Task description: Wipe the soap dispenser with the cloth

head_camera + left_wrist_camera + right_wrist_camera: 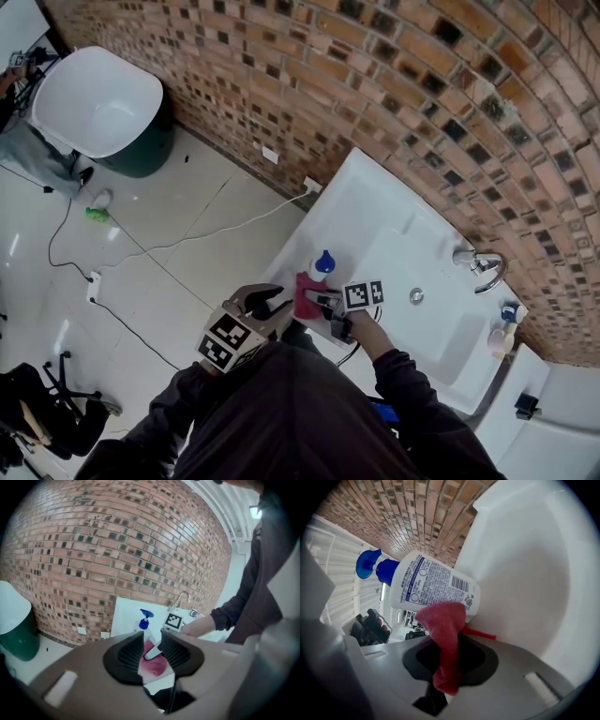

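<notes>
the person leans over a white sink (375, 202) set against a brick wall (394, 84), and the soap dispenser (323, 265), white with a blue pump, stands on the sink's rim at the corner nearest them. the right claw (451, 644) is clamped on the red cloth (443, 620), and the cloth's bunched end presses against the lower part of the dispenser's labelled side, just under the barcode. the left claw (152, 651) hovers just beside them with its jaws apart and nothing gripped, the cloth showing through the gap beyond its tips.
</notes>
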Available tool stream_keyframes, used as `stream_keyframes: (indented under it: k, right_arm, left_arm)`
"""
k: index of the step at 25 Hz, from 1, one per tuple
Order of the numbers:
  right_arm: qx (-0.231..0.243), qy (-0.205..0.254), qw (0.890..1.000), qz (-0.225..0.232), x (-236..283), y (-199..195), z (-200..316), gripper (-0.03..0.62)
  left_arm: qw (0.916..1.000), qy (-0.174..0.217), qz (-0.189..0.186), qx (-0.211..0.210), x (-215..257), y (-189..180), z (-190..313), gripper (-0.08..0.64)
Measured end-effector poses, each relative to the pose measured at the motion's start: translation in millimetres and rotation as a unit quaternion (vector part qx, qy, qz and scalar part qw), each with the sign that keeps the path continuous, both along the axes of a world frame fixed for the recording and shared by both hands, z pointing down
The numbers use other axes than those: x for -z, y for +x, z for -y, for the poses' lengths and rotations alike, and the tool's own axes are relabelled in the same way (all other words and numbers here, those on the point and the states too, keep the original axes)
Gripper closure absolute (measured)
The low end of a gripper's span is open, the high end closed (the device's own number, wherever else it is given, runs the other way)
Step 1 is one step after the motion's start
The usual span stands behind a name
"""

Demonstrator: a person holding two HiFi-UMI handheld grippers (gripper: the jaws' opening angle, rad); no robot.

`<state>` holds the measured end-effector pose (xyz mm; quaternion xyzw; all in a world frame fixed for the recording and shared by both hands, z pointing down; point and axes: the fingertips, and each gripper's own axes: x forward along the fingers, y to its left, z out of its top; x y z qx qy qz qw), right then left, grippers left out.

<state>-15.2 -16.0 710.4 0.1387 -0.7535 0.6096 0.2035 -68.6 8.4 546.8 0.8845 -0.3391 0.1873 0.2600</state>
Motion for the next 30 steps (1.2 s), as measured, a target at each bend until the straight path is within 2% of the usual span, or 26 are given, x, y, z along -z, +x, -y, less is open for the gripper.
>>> stream_keyframes:
  k: [3,7,9,11,16,19,23,30]
  right_arm:
    - [0.016,0.02,1.0,0.001,9,-1,-4,0.523]
    - [0.06,0.074,0.995,0.025,53,3,-21,0.523]
    - [0.057,0.101,0.992,0.039,81,12,-23,0.523]
    - [0.031,0.113,0.992,0.051,102,27,-18,0.523]
    - [-0.071,0.115,0.989,0.068,119,59,22,0.523]
    - [-0.106,0.103,0.985,0.088,120,59,46,0.523]
    - [-0.091,0.095,0.987,0.096,111,46,60,0.523]
    - [-0.081,0.057,0.991,0.084,75,34,71,0.523]
  left_arm:
    - [1.0,0.0,-0.001,-0.008,-1,4,1,0.434]
    - [0.9999,0.002,-0.002,-0.014,-5,7,11,0.434]
    - [0.9998,0.001,0.003,-0.02,-11,11,19,0.431]
    - [0.9994,0.0,0.016,-0.029,-20,16,28,0.42]
    - [0.9965,-0.005,0.052,-0.065,-45,35,49,0.371]
    - [0.9942,-0.005,0.065,-0.085,-54,49,60,0.36]
    - [0.9917,-0.016,0.073,-0.104,-64,62,64,0.36]
    - [0.9916,-0.023,0.074,-0.104,-66,62,67,0.359]
